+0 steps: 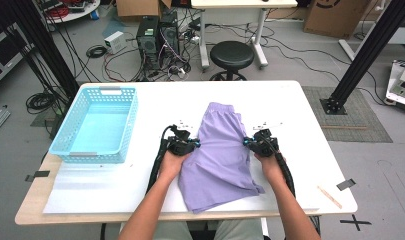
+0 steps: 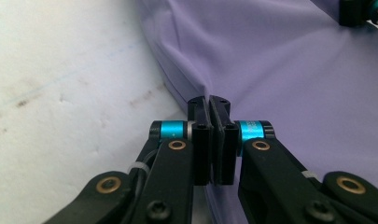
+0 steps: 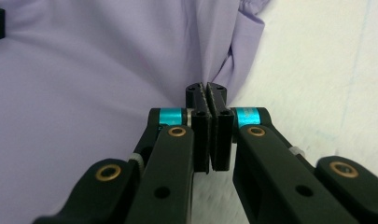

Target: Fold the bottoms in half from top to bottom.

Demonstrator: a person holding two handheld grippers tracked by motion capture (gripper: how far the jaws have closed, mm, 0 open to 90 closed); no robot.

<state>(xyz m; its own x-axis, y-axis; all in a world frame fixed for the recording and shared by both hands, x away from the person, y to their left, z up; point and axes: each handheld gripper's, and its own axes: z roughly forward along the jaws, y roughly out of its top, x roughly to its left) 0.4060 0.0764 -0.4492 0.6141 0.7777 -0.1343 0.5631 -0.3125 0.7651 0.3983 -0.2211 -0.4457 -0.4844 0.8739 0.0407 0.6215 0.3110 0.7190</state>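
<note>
1. A pair of lilac, thin-fabric shorts [image 1: 220, 155] lies flat near the middle of the white desk [image 1: 295, 115], waistband toward the far edge, leg hems toward the near edge where I sit.
2. My left gripper [image 2: 209, 103] is clamped on the left side edge of the shorts; its jaws are pressed together with a ridge of cloth pinched between them.
3. My right gripper [image 3: 206, 91] is likewise clamped on the right side edge, jaws together on a fold of fabric.
4. To do this step well, I judge I should lift both hands evenly and keep the cloth taut between them, so that neither pinch slips and the fold lands straight.
5. A light blue, perforated plastic basket [image 1: 97, 125] stands at the desk's left edge, well apart from the shorts.
6. A thin wooden stick [image 1: 329, 196] lies near the near right corner, clear of my path.
7. Beyond the far edge stand a black round stool [image 1: 232, 55] and computer towers [image 1: 157, 35] on the floor; nothing blocks the fold.
</note>
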